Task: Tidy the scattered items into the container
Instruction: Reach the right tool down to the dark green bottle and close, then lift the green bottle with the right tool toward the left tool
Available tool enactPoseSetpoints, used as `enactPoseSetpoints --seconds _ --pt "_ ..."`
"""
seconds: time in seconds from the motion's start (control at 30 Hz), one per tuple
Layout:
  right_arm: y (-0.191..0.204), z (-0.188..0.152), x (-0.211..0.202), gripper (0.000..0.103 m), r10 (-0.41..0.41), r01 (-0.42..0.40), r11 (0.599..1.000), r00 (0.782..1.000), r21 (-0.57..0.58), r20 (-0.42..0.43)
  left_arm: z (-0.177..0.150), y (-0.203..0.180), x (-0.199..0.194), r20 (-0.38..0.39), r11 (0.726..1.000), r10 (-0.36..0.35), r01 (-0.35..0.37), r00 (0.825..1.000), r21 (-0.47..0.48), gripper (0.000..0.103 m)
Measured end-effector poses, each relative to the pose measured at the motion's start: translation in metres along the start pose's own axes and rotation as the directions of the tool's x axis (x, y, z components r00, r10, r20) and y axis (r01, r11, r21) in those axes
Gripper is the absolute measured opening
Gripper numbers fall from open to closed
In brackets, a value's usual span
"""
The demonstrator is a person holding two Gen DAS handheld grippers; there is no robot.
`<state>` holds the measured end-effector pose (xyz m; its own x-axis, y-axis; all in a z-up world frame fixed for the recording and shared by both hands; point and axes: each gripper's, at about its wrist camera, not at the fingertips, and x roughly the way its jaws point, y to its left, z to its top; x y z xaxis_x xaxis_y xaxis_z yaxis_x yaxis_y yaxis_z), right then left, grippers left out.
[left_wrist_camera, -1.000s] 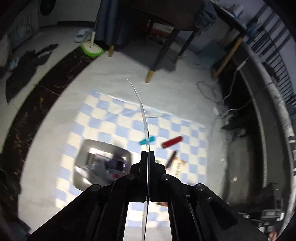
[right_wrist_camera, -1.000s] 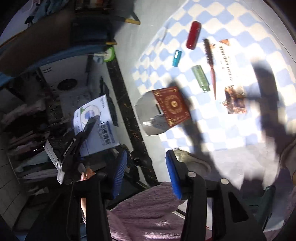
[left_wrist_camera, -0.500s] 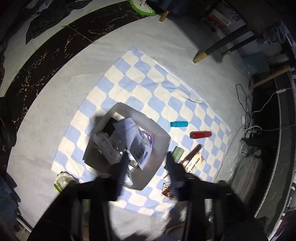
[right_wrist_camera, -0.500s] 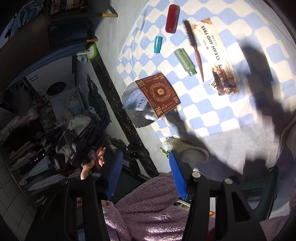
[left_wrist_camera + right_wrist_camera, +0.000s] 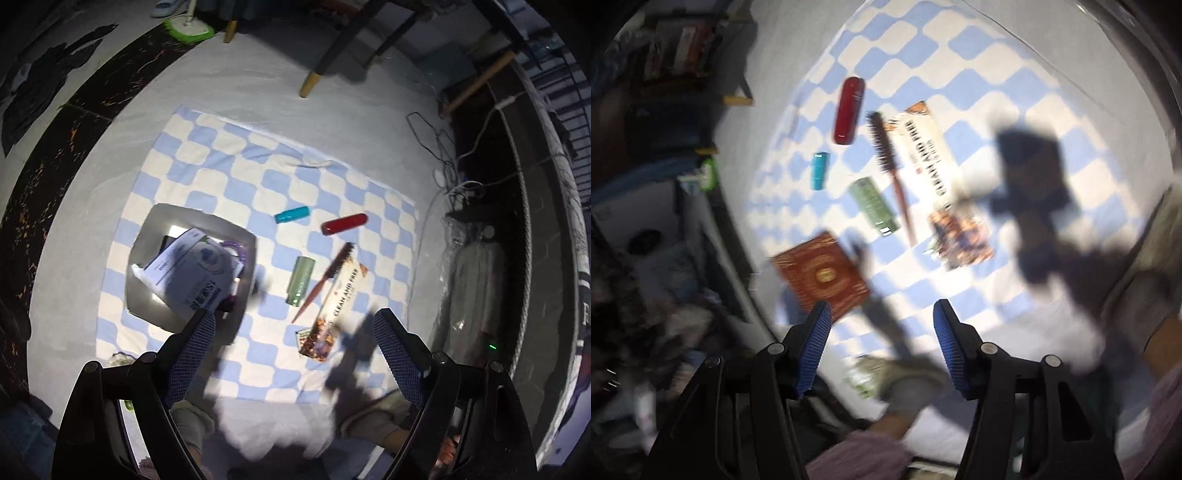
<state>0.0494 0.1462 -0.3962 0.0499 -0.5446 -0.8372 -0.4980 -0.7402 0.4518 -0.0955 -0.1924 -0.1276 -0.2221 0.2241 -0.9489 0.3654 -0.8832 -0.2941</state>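
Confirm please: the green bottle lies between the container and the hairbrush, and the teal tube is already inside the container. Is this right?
Not quite. The green bottle does lie between the container and the hairbrush, but the teal tube is not inside the container. It lies out on the checkered cloth, beside the red case. The left wrist view shows this.

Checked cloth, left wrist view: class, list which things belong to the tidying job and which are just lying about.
Job:
grey container
teal tube
red case
green bottle
hairbrush
snack packet

Lying about:
green mop head
cables
chair legs
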Motion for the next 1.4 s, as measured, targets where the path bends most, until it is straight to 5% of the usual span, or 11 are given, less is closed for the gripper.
enactPoseSetpoints --seconds 0.2,0.3,0.4,0.73,0.83,1.0,1.3,1.4 --pt "-0.021 0.013 0.085 0.058 -0.120 0.118 0.993 0.985 -0.024 -0.121 0.006 0.005 -0.022 0.085 1.000 0.015 -0.014 0.996 -0.014 0.087" --pt "-0.001 0.014 0.118 0.057 -0.191 0.180 0.970 0.980 -0.163 -0.056 0.009 0.008 -0.028 0.086 1.000 -0.013 0.013 0.996 0.000 0.087" --pt "0.027 0.017 0.146 0.045 -0.211 0.204 0.943 0.977 -0.263 0.000 0.010 0.023 -0.033 0.089 0.999 -0.016 0.019 0.996 -0.033 0.087" --pt "0.078 0.063 0.220 0.044 -0.385 0.381 0.874 0.922 -0.302 0.049 0.014 0.083 -0.062 0.111 0.987 -0.056 0.071 0.992 -0.146 0.087" --pt "0.077 0.060 0.232 0.028 -0.387 0.386 0.863 0.920 -0.327 0.064 0.016 0.099 -0.071 0.128 0.976 -0.069 0.094 0.989 -0.199 0.087" --pt "0.065 0.040 0.225 0.025 -0.402 0.417 0.842 0.908 -0.343 0.117 0.009 0.110 -0.074 0.136 0.966 -0.101 0.130 0.986 -0.224 0.087" --pt "0.011 -0.005 0.153 0.024 -0.297 0.277 0.915 0.955 -0.294 -0.022 0.006 0.100 -0.069 0.124 0.957 -0.149 0.175 0.981 -0.233 0.087" --pt "0.002 -0.023 0.127 0.024 -0.299 0.279 0.905 0.954 -0.322 -0.012 0.006 0.091 -0.065 0.122 0.957 -0.175 0.198 0.977 -0.210 0.087"
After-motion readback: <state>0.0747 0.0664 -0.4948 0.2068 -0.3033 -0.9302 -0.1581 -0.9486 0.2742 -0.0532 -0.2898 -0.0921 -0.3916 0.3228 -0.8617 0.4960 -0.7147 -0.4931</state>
